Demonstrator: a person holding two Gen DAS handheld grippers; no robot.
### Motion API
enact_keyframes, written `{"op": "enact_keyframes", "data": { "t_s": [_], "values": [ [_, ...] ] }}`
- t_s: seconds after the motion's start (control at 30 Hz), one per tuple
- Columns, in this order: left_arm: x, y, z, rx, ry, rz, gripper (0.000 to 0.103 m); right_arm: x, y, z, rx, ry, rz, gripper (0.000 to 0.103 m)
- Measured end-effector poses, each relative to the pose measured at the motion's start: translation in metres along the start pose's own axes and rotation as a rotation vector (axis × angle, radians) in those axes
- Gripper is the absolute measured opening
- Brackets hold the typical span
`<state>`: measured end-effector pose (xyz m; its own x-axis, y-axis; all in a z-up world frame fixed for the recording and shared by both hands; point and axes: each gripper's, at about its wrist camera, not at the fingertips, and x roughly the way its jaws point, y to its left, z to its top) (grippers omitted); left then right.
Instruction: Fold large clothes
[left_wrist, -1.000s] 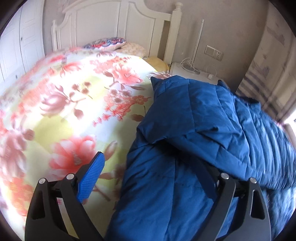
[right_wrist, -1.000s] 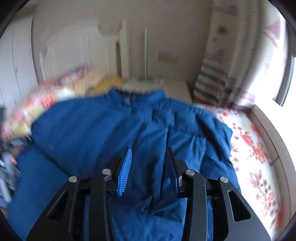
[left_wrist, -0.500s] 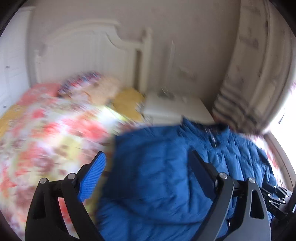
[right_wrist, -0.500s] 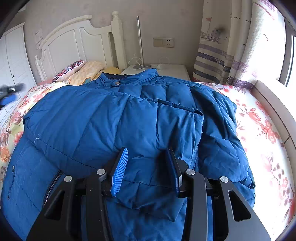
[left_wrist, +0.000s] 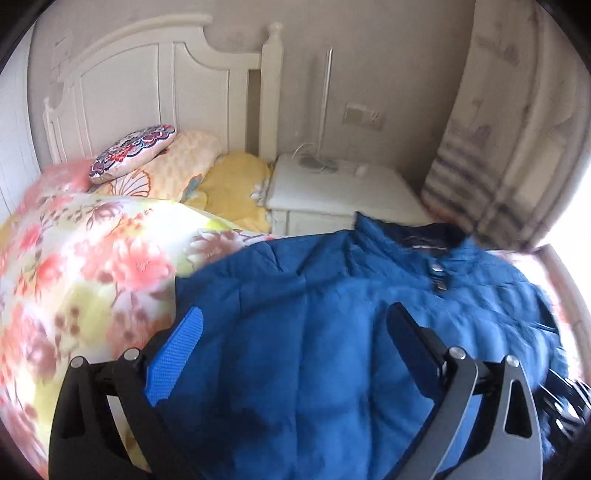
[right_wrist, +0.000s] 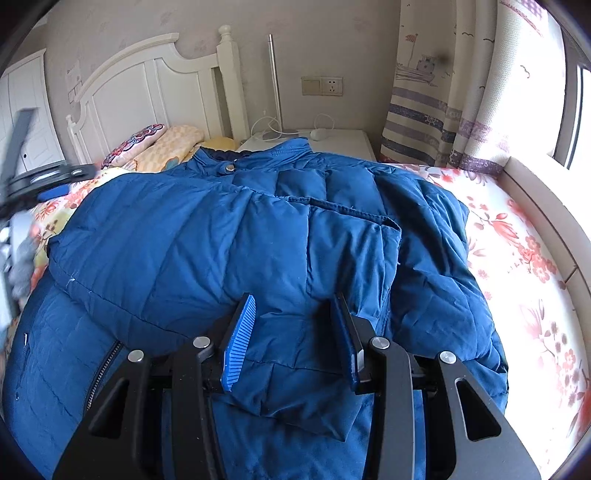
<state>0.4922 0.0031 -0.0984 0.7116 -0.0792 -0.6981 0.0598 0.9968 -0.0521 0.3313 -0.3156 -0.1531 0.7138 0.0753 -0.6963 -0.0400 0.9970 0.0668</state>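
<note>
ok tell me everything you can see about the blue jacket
The blue jacket is a puffy, quilted coat of matte, slightly wrinkled fabric with a stand-up collar, metal snaps and a zipper. It lies spread on the floral bedspread, collar toward the nightstand, with a sleeve folded across the body, its cuff end near the right gripper. That gripper's fingers straddle the fabric; whether they pinch it is unclear.

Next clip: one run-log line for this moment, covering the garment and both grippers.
garment: blue quilted puffer jacket on floral bedspread, sleeve folded across | left gripper: jaws opening, nothing between | right gripper: part-open over jacket, grip unclear
</note>
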Motion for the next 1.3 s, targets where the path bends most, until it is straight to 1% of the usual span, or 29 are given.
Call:
{"op": "enact_keyframes", "data": {
  "t_s": [0.03,0.07,0.1,0.13,0.23,0.33,0.37,0.4,0.5,0.53,0.6,0.67,0.7,0.73,0.77,0.8,0.83,0.9,0.93,1.0,1.03,1.07,1.1,1.13,1.17,1.2,1.23,1.27,1.3],
  "values": [
    [0.016,-0.003,0.005,0.001,0.042,0.012,0.099,0.0,-0.001,0.0,0.003,0.0,0.004,0.037],
    [0.039,-0.004,0.004,0.0,0.108,0.026,0.099,0.0,0.0,0.0,0.005,0.0,0.007,0.037],
    [0.055,-0.003,0.004,0.004,0.148,0.037,0.101,0.0,0.0,0.0,0.007,0.0,0.013,0.037],
    [0.065,-0.007,-0.002,0.028,0.143,0.05,0.101,0.0,0.0,0.0,0.007,-0.001,0.016,0.037],
    [0.062,-0.013,-0.01,0.068,0.064,0.092,0.101,-0.001,0.001,-0.001,0.009,-0.005,0.021,0.037],
    [0.062,-0.009,-0.013,0.06,0.049,0.084,0.101,-0.011,0.0,0.001,0.039,-0.019,0.022,0.037],
    [0.062,-0.008,-0.013,0.054,0.05,0.078,0.101,-0.016,-0.001,0.003,0.056,-0.031,0.019,0.038],
    [0.062,-0.008,-0.013,0.053,0.049,0.078,0.101,-0.026,0.004,0.009,0.059,-0.06,0.009,0.041],
    [0.061,-0.008,-0.013,0.066,0.041,0.097,0.101,-0.035,0.026,0.031,-0.035,-0.105,-0.001,0.042],
    [0.06,-0.008,-0.013,0.069,0.038,0.101,0.101,-0.031,0.04,0.043,-0.082,-0.105,-0.002,0.043],
    [0.058,-0.009,-0.015,0.066,0.035,0.098,0.101,-0.016,0.054,0.058,-0.133,-0.086,-0.008,0.045],
    [0.055,-0.009,-0.016,0.06,0.032,0.089,0.101,0.013,0.068,0.068,-0.165,-0.04,-0.012,0.048],
    [0.055,-0.009,-0.016,0.057,0.031,0.086,0.101,0.029,0.073,0.069,-0.178,-0.005,-0.01,0.053],
    [0.055,-0.008,-0.016,0.054,0.03,0.082,0.101,0.055,0.078,0.064,-0.207,0.061,-0.028,0.056],
    [0.054,-0.008,-0.016,0.052,0.028,0.08,0.101,0.07,0.08,0.058,-0.223,0.079,-0.036,0.057],
    [0.054,-0.007,-0.016,0.048,0.026,0.077,0.101,0.075,0.079,0.052,-0.22,0.052,-0.027,0.058],
    [0.054,-0.007,-0.016,0.045,0.027,0.072,0.101,0.074,0.077,0.052,-0.211,0.056,-0.021,0.058],
    [0.054,-0.007,-0.016,0.044,0.026,0.071,0.101,0.07,0.073,0.055,-0.197,0.085,0.003,0.057],
    [0.055,-0.008,-0.016,0.045,0.027,0.072,0.101,0.062,0.068,0.059,-0.198,0.083,0.003,0.057],
    [0.054,-0.007,-0.017,0.043,0.028,0.071,0.101,0.043,0.05,0.068,-0.168,0.013,-0.047,0.057],
    [0.054,-0.007,-0.017,0.043,0.027,0.071,0.101,0.034,0.033,0.077,-0.127,-0.029,-0.076,0.058],
    [0.055,-0.007,-0.016,0.044,0.028,0.071,0.101,0.032,0.02,0.082,-0.093,-0.045,-0.091,0.061],
    [0.055,-0.007,-0.016,0.044,0.029,0.071,0.101,0.036,-0.001,0.088,-0.049,-0.038,-0.111,0.062],
    [0.054,-0.007,-0.016,0.044,0.029,0.072,0.101,0.045,-0.013,0.089,-0.039,-0.014,-0.133,0.062],
    [0.054,-0.007,-0.016,0.044,0.028,0.072,0.101,0.063,-0.03,0.088,-0.031,0.044,-0.172,0.062],
    [0.055,-0.007,-0.016,0.044,0.028,0.071,0.101,0.084,-0.046,0.081,-0.011,0.12,-0.182,0.065],
    [0.055,-0.007,-0.016,0.044,0.028,0.07,0.101,0.095,-0.059,0.072,0.043,0.133,-0.108,0.066],
    [0.055,-0.007,-0.016,0.044,0.029,0.071,0.101,0.095,-0.068,0.071,0.087,0.125,-0.06,0.067],
    [0.055,-0.007,-0.016,0.043,0.029,0.071,0.101,0.092,-0.072,0.071,0.107,0.121,-0.037,0.067]
  ]
}}
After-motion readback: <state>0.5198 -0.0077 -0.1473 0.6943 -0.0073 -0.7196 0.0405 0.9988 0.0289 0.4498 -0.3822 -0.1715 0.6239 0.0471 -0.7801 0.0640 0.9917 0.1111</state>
